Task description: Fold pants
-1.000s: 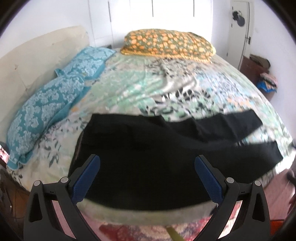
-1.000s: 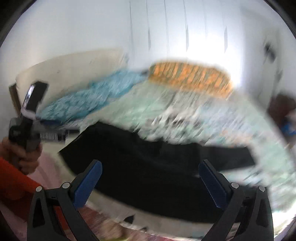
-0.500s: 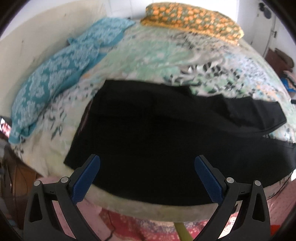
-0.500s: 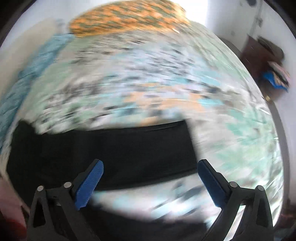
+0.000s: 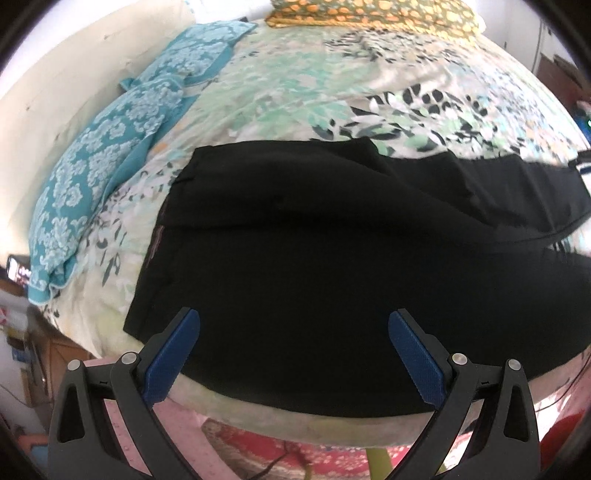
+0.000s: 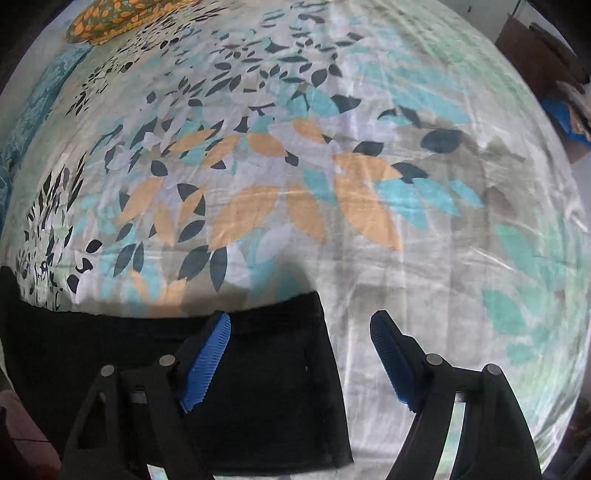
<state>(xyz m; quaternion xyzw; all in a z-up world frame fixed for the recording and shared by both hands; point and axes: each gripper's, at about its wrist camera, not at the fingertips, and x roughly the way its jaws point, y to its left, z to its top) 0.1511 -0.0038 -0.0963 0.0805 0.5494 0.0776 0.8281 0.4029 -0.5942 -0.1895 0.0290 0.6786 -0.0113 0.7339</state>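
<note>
The left wrist camera looked steeply down from beyond the near edge of the bed point(image 5: 295, 96), close in, so the waist end of the black pants point(image 5: 314, 258) filled the middle of the frame and the pillows sat along the top. The right wrist camera looked almost straight down, nearer still, onto the leaf-printed cover, with one leg end point(image 6: 258, 387) in the lower left of the frame. Both views shared the pants, the cover and the orange pillow point(image 6: 110, 20) at the frame's upper edge.
</note>
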